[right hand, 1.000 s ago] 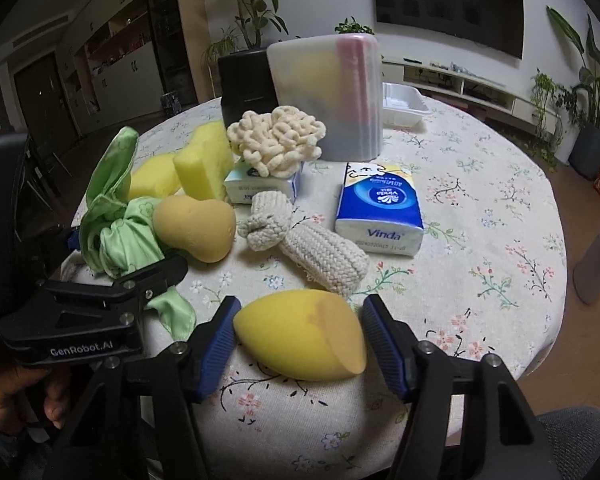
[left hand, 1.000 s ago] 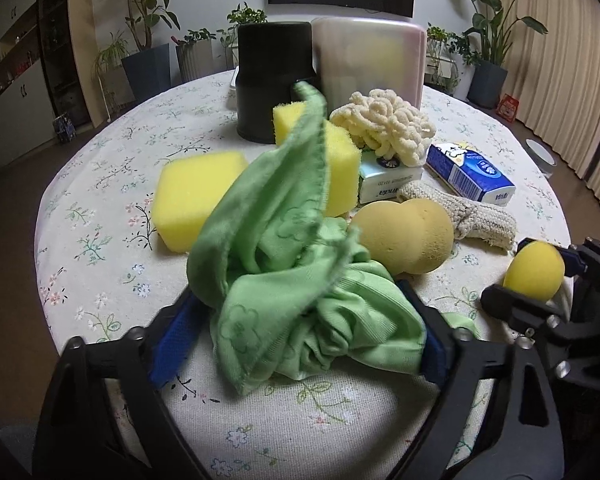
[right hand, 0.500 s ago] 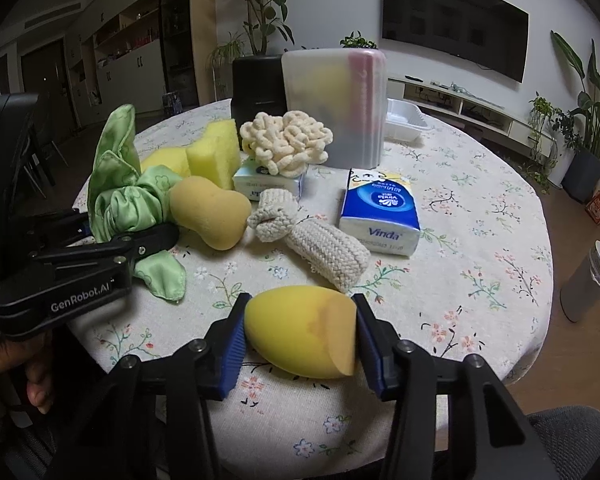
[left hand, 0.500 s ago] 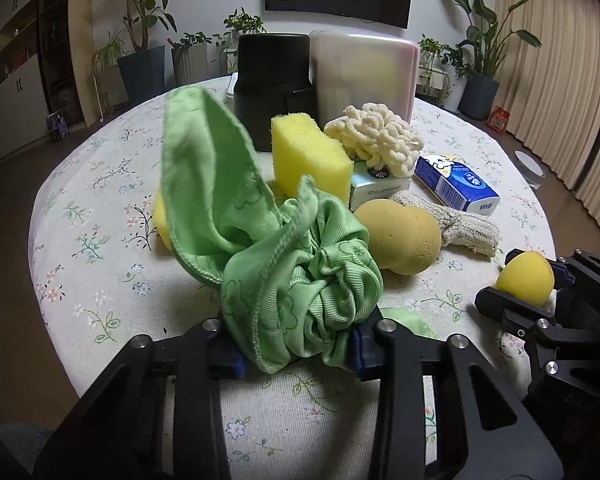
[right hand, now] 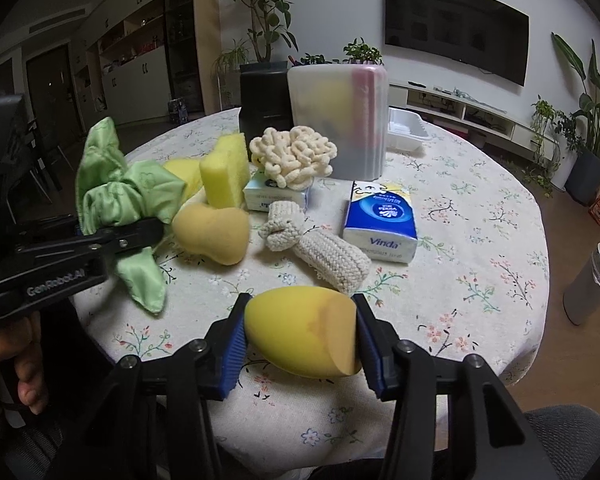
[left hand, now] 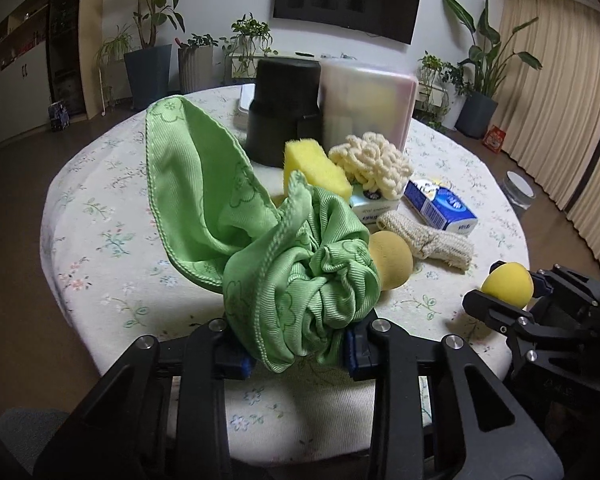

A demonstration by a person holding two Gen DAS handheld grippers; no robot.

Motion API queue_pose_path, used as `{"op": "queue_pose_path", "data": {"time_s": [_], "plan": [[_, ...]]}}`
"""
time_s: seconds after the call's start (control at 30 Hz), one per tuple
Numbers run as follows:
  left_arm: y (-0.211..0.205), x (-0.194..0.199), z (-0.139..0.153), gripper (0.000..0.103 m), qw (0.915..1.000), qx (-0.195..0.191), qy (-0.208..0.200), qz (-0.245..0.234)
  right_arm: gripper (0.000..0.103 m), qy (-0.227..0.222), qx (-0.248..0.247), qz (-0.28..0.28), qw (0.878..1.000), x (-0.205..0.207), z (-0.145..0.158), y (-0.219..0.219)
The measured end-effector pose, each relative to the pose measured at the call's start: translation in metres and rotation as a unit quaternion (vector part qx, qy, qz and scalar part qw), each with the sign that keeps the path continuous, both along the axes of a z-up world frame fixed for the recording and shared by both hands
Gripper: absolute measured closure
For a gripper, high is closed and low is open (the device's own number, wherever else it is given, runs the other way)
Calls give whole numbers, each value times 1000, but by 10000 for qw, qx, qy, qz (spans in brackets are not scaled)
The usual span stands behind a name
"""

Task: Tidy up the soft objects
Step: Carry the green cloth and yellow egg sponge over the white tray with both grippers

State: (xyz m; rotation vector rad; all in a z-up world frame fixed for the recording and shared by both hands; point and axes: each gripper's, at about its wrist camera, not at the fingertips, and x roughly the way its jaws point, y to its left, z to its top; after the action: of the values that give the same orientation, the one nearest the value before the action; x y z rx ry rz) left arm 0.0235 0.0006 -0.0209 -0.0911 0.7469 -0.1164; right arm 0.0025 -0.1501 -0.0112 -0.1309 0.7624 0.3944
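Left gripper (left hand: 298, 354) clamps tight on the bunched, ribbed green microfibre cloth (left hand: 284, 264). Right gripper (right hand: 300, 344), part-open, has just narrowed onto the smooth yellow egg-shaped foam sponge (right hand: 300, 330).

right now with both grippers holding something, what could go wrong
The green cloth is pinched only at its bunched middle by the left gripper; its loose tail hangs low and might drag the tan sponge. The smooth yellow egg sponge could squirt from the right gripper.

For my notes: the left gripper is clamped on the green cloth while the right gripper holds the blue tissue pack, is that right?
Not quite. In the right wrist view the right gripper holds the yellow sponge; the blue tissue pack lies on the table. The left gripper does clamp the green cloth.
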Motion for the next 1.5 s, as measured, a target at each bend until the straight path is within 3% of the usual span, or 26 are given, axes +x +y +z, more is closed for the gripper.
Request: {"op": "queue_pose_path", "data": {"time_s": [0.3,0.43,0.73,0.9,1.0,1.17,1.33,1.5], "plan": [[29,3,15,74,9996,-180,99,191,51,332,185,-254,9990,11,11,-24],[48,14,30,74,9995,-84,14,294,51,420,317,-481,9975,27,22,-45],[134,87,50,74,9976,134,32,677,51,451,457,-1094,9919,94,52,-114],[160,138,61,74,9972,349,51,656,51,275,180,-1542,9875,150,68,-165],[161,178,71,74,9972,565,21,481,51,247,69,-1791,9835,189,74,-193],[147,234,81,74,9981,602,20,124,51,249,34,-1982,9798,257,83,-222],[105,290,83,73,9959,753,72,-500,51,206,-86,-1831,9828,322,89,-212],[66,333,75,73,9892,875,271,-1144,51,210,-234,-1261,9915,375,91,-166]]}}
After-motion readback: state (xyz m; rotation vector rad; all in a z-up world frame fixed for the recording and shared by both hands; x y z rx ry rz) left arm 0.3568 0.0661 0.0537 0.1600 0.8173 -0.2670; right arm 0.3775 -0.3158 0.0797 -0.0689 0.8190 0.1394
